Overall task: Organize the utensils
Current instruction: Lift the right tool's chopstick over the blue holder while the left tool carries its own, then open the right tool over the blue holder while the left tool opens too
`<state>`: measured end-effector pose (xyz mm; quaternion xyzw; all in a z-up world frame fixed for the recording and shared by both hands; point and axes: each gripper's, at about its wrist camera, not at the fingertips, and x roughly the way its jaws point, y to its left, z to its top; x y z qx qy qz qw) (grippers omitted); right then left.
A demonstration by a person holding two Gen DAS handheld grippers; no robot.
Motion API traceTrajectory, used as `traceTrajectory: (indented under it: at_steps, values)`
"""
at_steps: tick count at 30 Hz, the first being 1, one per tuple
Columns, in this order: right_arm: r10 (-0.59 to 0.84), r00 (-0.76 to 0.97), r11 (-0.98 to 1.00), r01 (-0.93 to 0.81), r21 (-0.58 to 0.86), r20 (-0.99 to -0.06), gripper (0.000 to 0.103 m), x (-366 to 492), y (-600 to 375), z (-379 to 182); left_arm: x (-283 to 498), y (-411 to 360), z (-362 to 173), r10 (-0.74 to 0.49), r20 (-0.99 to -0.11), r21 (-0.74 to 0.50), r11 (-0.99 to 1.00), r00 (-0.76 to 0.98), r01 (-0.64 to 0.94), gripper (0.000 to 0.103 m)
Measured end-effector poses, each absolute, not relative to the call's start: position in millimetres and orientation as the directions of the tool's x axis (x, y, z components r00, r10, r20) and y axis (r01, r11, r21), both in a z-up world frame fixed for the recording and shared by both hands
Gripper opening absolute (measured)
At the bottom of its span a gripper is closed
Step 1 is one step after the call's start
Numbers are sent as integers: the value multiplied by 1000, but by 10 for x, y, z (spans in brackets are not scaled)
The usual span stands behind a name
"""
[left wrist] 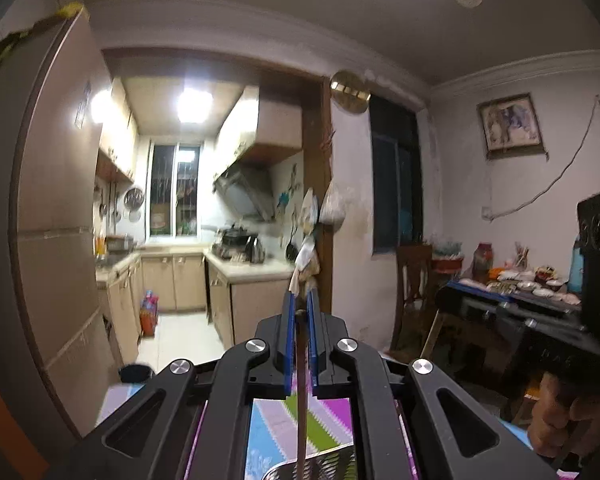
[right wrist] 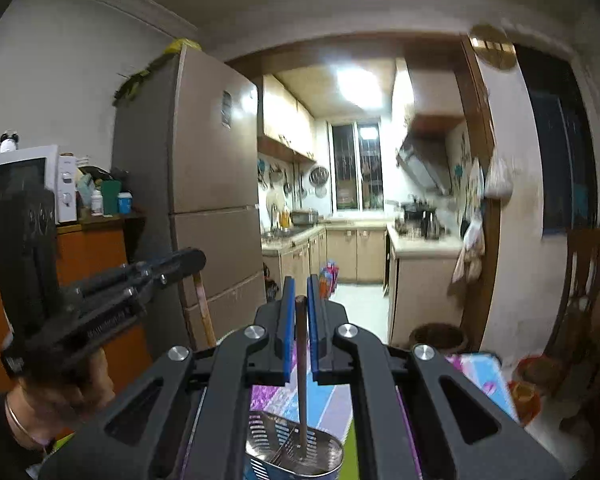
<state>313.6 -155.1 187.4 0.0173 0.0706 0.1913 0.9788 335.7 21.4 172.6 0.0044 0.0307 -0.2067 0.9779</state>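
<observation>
In the left wrist view my left gripper (left wrist: 301, 294) is shut on a thin brown chopstick (left wrist: 301, 380) that stands upright between the blue pads. Its lower end drops toward the perforated metal utensil holder (left wrist: 328, 466) at the bottom edge. My right gripper (right wrist: 300, 280) is likewise shut on a second brown chopstick (right wrist: 301, 380), whose lower end reaches into the same holder (right wrist: 276, 436). Each gripper also appears from the side in the other's view: the right gripper (left wrist: 460, 292) and the left gripper (right wrist: 188, 260), each in a hand.
The holder stands on a colourful striped cloth (right wrist: 268, 396). Ahead are a tall fridge (right wrist: 204, 168) and the kitchen doorway. A cluttered table (left wrist: 540, 292) and a wooden chair (left wrist: 412, 276) stand on the right, with a microwave (right wrist: 20, 184) on an orange cabinet on the left.
</observation>
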Motion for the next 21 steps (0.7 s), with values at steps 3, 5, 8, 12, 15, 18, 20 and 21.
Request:
traceTrajectory:
  at_steps: [3, 5, 8, 12, 15, 18, 20, 21]
  values:
    - [386, 900, 922, -368, 121, -201, 5, 3338, -1533, 1585, 3603, 249, 1314, -399, -140, -54, 917, 906, 396, 7]
    - [396, 887, 916, -367, 161, -237, 5, 3416, -1531, 1415, 3708, 275, 1060, -383, -189, -67, 924, 904, 377, 7]
    - [412, 862, 908, -360, 215, -295, 5, 3502, -1534, 1204, 3801, 348, 826, -366, -238, -96, 931, 900, 353, 7]
    - [347, 876, 935, -294, 200, -334, 12, 3498, -1592, 1124, 3836, 486, 790, -329, -264, -118, 944, 907, 308, 8]
    - [294, 910, 950, -244, 195, -293, 23, 3332, -1817, 1237, 3565, 733, 1040, -311, -190, -137, 948, 931, 288, 25]
    - [233, 943, 967, -200, 158, -237, 23, 2996, -2139, 1400, 3128, 1050, 1336, -282, -72, -155, 951, 957, 269, 49]
    - [192, 959, 978, -169, 125, -207, 23, 2757, -2335, 1464, 2838, 1242, 1461, -253, -25, -148, 958, 967, 247, 54]
    - [168, 966, 983, -149, 109, -197, 23, 2578, -2469, 1476, 2689, 1343, 1513, -241, -9, -146, 960, 971, 237, 55]
